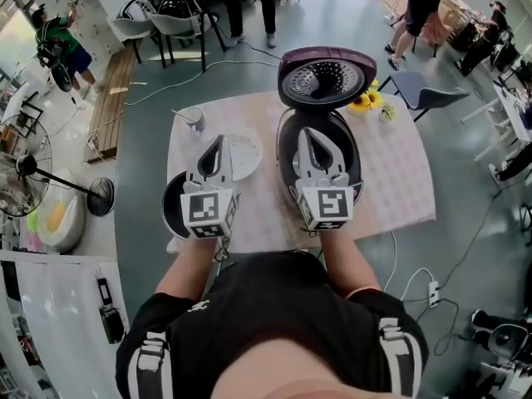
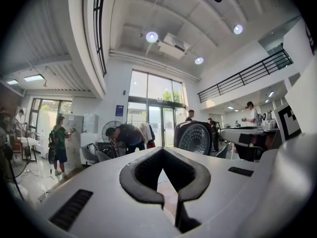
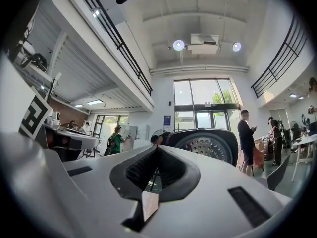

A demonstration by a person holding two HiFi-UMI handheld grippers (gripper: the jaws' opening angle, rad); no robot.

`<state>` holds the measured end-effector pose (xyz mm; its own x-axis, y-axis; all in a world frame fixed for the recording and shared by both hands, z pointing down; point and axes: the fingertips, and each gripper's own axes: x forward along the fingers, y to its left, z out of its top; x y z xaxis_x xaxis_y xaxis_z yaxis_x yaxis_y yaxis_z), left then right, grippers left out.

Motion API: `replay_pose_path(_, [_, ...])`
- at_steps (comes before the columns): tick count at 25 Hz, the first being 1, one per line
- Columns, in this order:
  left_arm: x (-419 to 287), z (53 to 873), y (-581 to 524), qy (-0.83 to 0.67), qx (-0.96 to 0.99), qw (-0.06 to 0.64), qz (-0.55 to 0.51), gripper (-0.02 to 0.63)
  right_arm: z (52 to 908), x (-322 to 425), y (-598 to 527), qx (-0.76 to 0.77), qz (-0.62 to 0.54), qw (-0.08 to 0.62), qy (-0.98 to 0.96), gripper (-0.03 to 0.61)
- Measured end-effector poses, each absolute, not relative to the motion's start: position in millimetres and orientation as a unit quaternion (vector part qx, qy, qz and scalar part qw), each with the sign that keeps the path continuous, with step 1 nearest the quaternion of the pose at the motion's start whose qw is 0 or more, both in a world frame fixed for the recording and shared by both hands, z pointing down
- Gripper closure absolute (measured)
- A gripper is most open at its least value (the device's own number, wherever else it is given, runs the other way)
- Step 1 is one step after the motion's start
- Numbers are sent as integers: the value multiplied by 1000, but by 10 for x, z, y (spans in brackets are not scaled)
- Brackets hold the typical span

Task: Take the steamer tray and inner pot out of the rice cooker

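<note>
While a person leaned over the near edge of the table (image 1: 391,181), both tools were closed on nothing: the left gripper (image 1: 218,144) hung over the table's left half, the right gripper (image 1: 310,135) over the open rice cooker (image 1: 355,169). The white steamer tray (image 1: 243,152) lay just left of the cooker. A dark round vessel, apparently the inner pot (image 1: 172,209), sat near left. With both pieces seemingly out, the next move looked like drawing the grippers clear.

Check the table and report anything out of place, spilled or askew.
Nothing is spilled or damaged. One oddity: the dark inner pot sits at the table's left edge and seems to overhang it slightly. The rice cooker stands with its lid open.
</note>
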<state>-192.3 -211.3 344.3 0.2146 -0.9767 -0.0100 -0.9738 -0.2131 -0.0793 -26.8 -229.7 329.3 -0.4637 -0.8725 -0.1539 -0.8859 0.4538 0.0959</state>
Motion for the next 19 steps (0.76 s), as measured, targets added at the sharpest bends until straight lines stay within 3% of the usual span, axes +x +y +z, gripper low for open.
replay_pose_path(19, [-2108,3525,-2065,634,-773,27,-17,609,3408,-475,-2269,-513,84,25,854,578])
